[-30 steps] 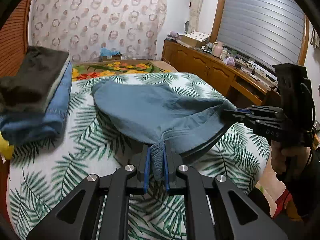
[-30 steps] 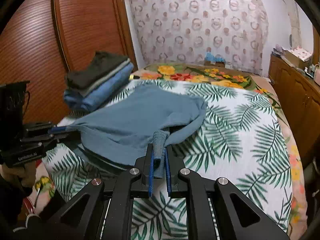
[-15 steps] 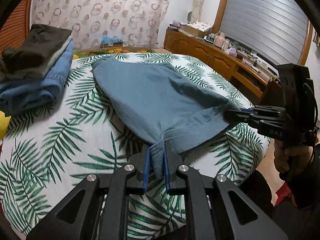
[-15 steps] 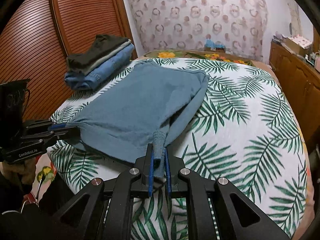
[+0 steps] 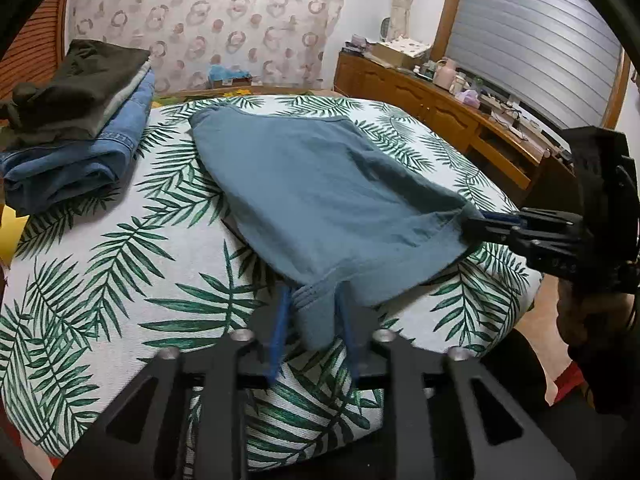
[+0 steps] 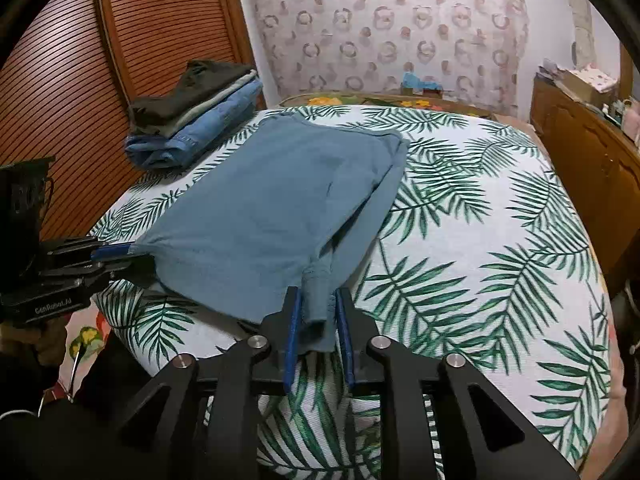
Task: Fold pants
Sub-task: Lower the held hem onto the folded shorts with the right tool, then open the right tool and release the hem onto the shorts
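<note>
the blue-grey pants [image 5: 320, 192] lie folded flat across the middle of the frame on the palm-leaf bedspread [image 5: 120, 280], their far edge toward the patterned curtain [image 5: 208, 20] and their near edge drawn taut between two corners. in the left wrist view the left gripper [image 5: 314, 320] sits at bottom centre with its blue pads parted a little, a bunched corner of the pants hanging between them; whether the pads press it, i cannot tell. the right gripper [image 5: 476, 226] enters from the right edge, closed on the other near corner. in the right wrist view that gripper's own blue pads [image 6: 292, 320] stand slightly apart around a rolled corner, so its hold looks loose there. a stack of folded clothes [image 5: 76, 120], denim under dark cloth, rests at the upper left on the bedspread, well apart from the pants. a wooden sideboard [image 5: 440, 116] runs along the upper right.
</note>
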Demonstrator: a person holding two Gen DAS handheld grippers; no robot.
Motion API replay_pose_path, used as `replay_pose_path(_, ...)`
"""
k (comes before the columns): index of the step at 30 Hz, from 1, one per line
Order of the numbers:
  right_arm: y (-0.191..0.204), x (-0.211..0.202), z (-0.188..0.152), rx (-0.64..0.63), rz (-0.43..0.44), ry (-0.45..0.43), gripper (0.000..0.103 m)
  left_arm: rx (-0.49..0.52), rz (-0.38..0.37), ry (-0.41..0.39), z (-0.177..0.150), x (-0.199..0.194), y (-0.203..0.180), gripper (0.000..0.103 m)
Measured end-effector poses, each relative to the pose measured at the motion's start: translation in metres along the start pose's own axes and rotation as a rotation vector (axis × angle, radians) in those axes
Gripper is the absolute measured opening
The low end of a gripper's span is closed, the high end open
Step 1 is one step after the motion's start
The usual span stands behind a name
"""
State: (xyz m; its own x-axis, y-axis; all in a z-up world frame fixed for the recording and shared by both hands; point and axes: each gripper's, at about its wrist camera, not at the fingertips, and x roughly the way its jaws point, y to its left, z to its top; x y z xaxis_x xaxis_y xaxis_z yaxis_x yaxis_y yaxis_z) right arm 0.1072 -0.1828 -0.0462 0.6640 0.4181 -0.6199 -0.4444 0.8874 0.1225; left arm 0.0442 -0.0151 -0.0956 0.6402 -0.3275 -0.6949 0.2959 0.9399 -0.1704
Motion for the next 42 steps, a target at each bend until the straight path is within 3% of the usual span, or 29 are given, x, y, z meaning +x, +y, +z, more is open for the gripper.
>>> replay_pose_path(1,-0.002,-0.003,0.0,0.001,-0.004,-0.006,0.022,-0.002,0.003,-0.012,0.001,-0.002,0.0,0.048)
replay_pose_path(5,-0.011,-0.012,0.006,0.005,-0.024,-0.035,0.027,-0.007,0.014,-0.048,0.005,-0.007,0.005,0.068)
replay_pose_path(14,-0.015,-0.001,0.032,-0.034,-0.041,-0.066,0.027,-0.004,0.049,-0.02,0.005,0.01,0.01,0.068)
replay_pose_path(23,-0.044,0.08,0.098,-0.059,-0.051,-0.012,0.027,-0.041,0.08,-0.022,0.01,0.021,0.023,0.068)
replay_pose_path(29,-0.053,0.124,0.124,-0.029,-0.048,0.046,0.027,-0.044,0.089,-0.003,0.01,0.029,0.026,0.068)
replay_pose_path(33,-0.055,0.145,0.131,-0.019,-0.093,0.079,0.027,-0.051,0.088,0.004,0.007,0.033,0.029,0.068)
replay_pose_path(38,-0.055,0.159,0.139,-0.018,-0.103,0.098,0.006,-0.035,0.095,0.003,0.007,0.033,0.027,0.068)
replay_pose_path(42,-0.054,0.155,0.146,-0.036,-0.155,0.056,0.003,-0.031,0.097,-0.001,0.006,0.033,0.028,0.068)
